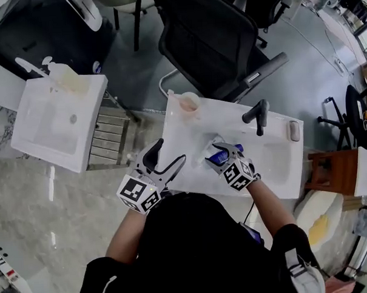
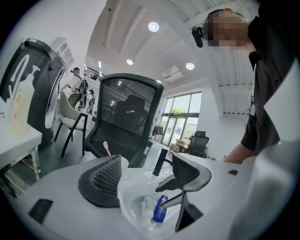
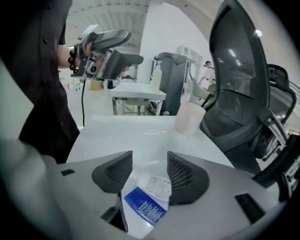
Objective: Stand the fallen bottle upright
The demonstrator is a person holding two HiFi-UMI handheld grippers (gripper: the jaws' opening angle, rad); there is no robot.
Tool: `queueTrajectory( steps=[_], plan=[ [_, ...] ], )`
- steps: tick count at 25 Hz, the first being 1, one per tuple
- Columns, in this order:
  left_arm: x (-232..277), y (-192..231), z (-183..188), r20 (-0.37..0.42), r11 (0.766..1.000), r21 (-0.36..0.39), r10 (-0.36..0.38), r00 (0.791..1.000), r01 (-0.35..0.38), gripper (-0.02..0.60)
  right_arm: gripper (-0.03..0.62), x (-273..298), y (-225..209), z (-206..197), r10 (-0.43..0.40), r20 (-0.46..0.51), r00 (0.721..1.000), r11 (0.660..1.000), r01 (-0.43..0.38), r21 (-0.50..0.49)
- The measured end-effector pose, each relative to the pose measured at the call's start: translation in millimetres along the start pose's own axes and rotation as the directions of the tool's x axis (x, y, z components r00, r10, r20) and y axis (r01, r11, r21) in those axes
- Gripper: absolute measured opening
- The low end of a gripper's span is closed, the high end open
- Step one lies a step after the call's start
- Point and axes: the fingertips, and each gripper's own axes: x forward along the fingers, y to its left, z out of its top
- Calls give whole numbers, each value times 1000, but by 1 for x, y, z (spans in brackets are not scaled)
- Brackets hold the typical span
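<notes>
The fallen bottle (image 1: pixel 215 153) lies on its side in the white basin (image 1: pixel 275 160), clear with a blue and white label (image 3: pixel 149 200). My right gripper (image 1: pixel 222 151) points down over it. Its two jaws stand either side of the bottle (image 3: pixel 150 171) with a gap at the left pad, so it is open. The left gripper view shows the bottle (image 2: pixel 160 208) low in the basin, with the right gripper's fingers (image 2: pixel 174 182) beside it. My left gripper (image 1: pixel 169 157) hovers open and empty over the counter's front left edge (image 2: pixel 145 176).
A black tap (image 1: pixel 258 116) stands at the basin's back. A pale cup (image 1: pixel 189 104) with a toothbrush sits on the counter's far left corner. A black mesh chair (image 1: pixel 215 32) stands behind. A second white sink (image 1: pixel 43 128) with a pump bottle (image 1: pixel 65 75) is at the left.
</notes>
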Motion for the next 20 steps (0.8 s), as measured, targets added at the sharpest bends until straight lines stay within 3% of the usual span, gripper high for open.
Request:
queueTrajectory(
  steps=[3,6,14,20],
  plan=[
    [-13,4,-4,9,997,-13,81,997,-81,341,244,16,11,-11,94,-45,995,989,-99,-114],
    [-26,6,-9,18,988,-24,153,988,-152,341,244,32,21,-25,172,-104,980,956,-192,-223],
    [-58,3,-21,28,953,-51,302,953,-300,341,244,59,43,-54,309,-242,920,819,-386,-424],
    [-77,1,-29,31,922,-73,384,923,-381,341,244,69,51,-69,362,-312,878,729,-475,-492]
  ],
)
